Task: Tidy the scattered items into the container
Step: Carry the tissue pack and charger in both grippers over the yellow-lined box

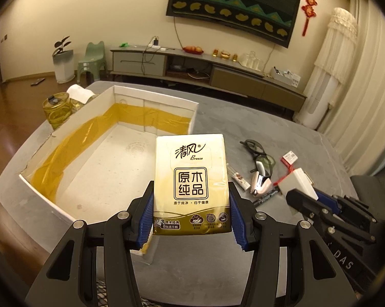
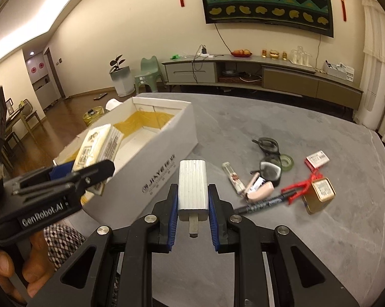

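Observation:
My left gripper (image 1: 191,199) is shut on a gold and white tissue pack (image 1: 191,179), held upright above the near right corner of the open white box (image 1: 103,168). The pack also shows in the right wrist view (image 2: 98,148) over the box (image 2: 151,174). My right gripper (image 2: 192,202) is shut on a white charger plug (image 2: 192,186), held above the table just right of the box; it also shows in the left wrist view (image 1: 298,184). Scattered on the grey table (image 2: 294,243) lie glasses (image 2: 268,151), a stapler (image 2: 259,189), a marker pen (image 2: 264,202) and a small tube (image 2: 233,176).
A gold tin with a red cord (image 2: 319,194), a red and white card box (image 2: 317,160) and a tape roll (image 2: 287,162) also lie on the table. A yellow jar (image 1: 57,110) and a white paper roll (image 1: 80,93) stand behind the box. A TV cabinet (image 2: 264,74) lines the far wall.

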Motion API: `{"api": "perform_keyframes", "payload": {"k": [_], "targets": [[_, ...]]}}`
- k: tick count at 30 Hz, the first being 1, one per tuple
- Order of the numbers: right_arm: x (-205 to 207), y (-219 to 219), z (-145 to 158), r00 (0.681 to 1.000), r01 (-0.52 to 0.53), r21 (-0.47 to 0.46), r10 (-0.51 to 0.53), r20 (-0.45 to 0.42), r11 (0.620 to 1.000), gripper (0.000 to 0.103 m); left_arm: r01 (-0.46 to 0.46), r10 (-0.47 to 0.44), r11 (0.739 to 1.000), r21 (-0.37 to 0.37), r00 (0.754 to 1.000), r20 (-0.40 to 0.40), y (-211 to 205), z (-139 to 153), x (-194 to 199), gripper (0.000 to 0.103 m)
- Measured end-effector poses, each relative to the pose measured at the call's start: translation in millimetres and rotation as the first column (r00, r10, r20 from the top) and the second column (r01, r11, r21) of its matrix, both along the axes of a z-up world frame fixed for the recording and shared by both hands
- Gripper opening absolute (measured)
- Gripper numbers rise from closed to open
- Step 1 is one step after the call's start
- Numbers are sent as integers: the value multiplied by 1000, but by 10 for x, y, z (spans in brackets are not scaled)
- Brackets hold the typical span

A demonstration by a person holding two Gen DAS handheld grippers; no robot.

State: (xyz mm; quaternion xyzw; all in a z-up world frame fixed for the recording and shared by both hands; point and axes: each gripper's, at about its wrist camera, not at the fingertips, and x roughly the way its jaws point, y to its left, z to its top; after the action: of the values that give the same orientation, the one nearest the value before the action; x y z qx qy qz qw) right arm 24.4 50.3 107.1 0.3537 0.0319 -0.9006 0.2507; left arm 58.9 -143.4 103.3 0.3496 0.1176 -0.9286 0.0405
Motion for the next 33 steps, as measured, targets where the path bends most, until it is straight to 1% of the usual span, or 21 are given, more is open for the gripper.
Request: {"api": "perform_keyframes", "payload": {"k": [9, 13, 21, 28, 33], "targets": [[-50, -402, 212, 997, -63, -1, 62, -35, 998, 23, -50, 50, 998, 29, 999, -11, -284, -15, 8, 54], [-59, -541, 250, 995, -83, 12, 83, -61, 996, 23, -74, 74, 996, 41, 997, -3, -391, -68, -20, 54], [-210, -713, 313, 991, -116, 15, 117, -67, 993, 23, -103, 103, 992, 71, 995, -1, -582, -112, -56, 54], [-352, -846, 451, 987, -149, -22, 147, -68, 989, 23, -123, 124, 987, 101, 992, -4, -723, -87, -112, 54], [-466, -969, 503, 985, -168, -50, 166, -52, 984, 23, -144, 145, 985, 99, 989, 2, -821, -80, -169, 54]]}}
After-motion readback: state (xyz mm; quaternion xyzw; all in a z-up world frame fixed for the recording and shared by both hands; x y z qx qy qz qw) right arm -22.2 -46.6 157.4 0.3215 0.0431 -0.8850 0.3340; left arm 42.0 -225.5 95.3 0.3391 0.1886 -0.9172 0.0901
